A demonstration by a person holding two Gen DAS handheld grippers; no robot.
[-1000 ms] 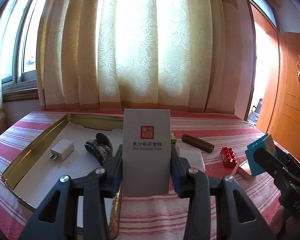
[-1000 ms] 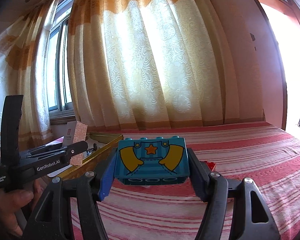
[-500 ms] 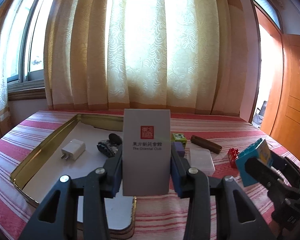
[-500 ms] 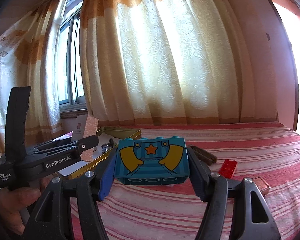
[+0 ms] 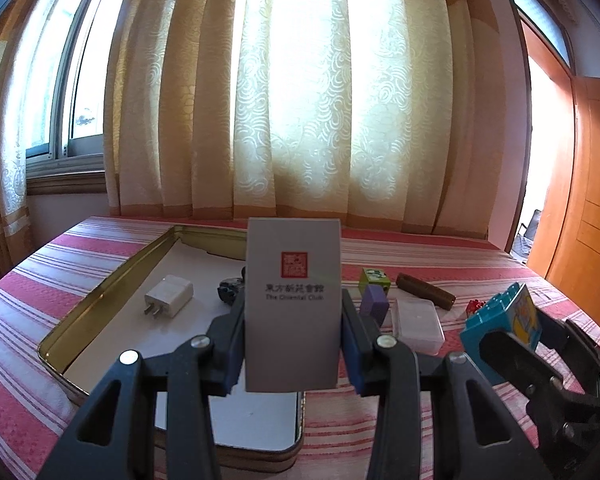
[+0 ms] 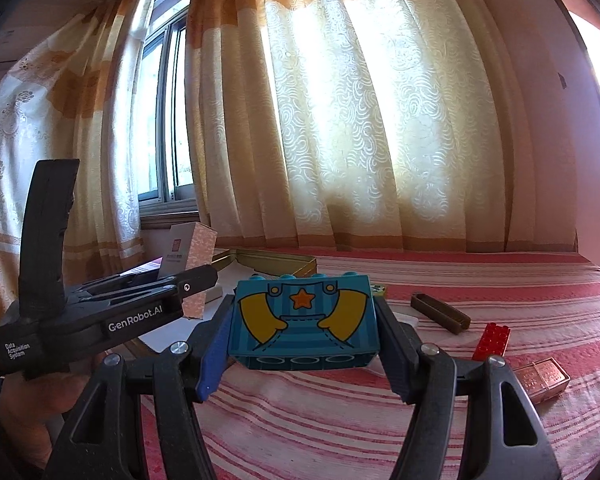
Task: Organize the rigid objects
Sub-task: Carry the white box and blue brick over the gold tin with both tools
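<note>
The left gripper [image 5: 293,322] holds a grey card box [image 5: 293,304] upright above the near edge of the gold tray [image 5: 100,300]. The right gripper [image 6: 304,332] clamps a blue toy block [image 6: 303,322] above the striped table [image 6: 340,420].

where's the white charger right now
Left wrist view: the charger lies inside the gold tray, left of the card box held in the left jaws.
</note>
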